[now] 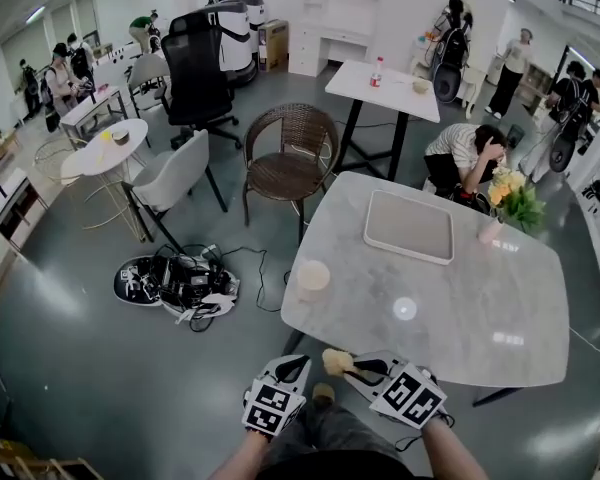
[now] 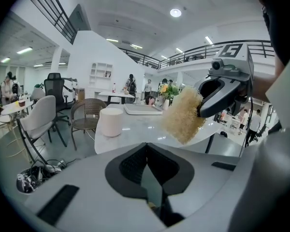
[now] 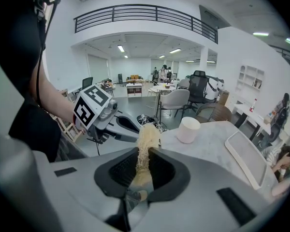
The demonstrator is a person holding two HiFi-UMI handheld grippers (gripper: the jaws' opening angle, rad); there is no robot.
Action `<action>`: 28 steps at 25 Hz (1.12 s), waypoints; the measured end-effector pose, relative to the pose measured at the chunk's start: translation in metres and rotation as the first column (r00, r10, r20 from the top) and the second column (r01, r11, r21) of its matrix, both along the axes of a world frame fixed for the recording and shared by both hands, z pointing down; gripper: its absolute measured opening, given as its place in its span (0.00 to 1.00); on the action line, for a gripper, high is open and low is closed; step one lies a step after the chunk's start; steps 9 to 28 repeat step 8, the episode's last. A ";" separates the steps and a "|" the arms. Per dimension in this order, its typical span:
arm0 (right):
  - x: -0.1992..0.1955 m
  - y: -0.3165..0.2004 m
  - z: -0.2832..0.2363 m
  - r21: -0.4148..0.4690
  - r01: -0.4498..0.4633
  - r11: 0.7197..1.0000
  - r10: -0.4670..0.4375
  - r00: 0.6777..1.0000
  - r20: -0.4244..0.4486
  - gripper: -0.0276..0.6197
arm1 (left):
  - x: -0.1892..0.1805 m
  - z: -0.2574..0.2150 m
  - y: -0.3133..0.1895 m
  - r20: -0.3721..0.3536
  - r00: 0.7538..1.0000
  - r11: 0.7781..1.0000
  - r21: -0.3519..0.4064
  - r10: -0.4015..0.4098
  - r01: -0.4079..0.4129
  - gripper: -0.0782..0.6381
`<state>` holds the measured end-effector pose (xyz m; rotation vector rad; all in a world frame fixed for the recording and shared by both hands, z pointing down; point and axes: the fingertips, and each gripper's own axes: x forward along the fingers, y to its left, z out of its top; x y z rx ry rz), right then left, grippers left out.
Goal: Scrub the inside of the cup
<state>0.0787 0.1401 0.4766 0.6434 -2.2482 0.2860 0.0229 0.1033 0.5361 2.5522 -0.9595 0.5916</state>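
Observation:
A pale cup (image 1: 312,276) stands upright near the left edge of the marble table (image 1: 480,308); it also shows as the cup (image 2: 111,122) and the cup (image 3: 188,129) in the two gripper views. Below the table's near edge, my right gripper (image 1: 360,368) is shut on a tan loofah sponge (image 1: 337,360), which sticks out past the jaws as the sponge (image 3: 146,139). My left gripper (image 1: 294,367) hangs beside it, shut and holding nothing (image 2: 147,151). Both grippers are short of the table and apart from the cup.
A white tray (image 1: 410,225) lies at the table's far middle, with yellow flowers (image 1: 515,203) at the far right. A wicker chair (image 1: 290,158) stands past the table. Cables and gear (image 1: 180,283) lie on the floor to the left. People sit and stand further off.

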 end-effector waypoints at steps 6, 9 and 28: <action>0.001 0.015 0.003 0.012 -0.022 1.000 0.022 1.000 0.002 0.14 | 0.005 0.002 0.016 -0.014 1.000 1.000 0.003 0.019 -0.019 0.13; 0.002 0.020 0.007 0.014 -0.028 1.000 0.028 1.000 0.004 0.14 | 0.006 0.005 0.021 -0.014 1.000 1.000 0.002 0.023 -0.023 0.13; 0.002 0.020 0.007 0.014 -0.028 1.000 0.028 1.000 0.004 0.14 | 0.006 0.005 0.021 -0.014 1.000 1.000 0.002 0.023 -0.023 0.13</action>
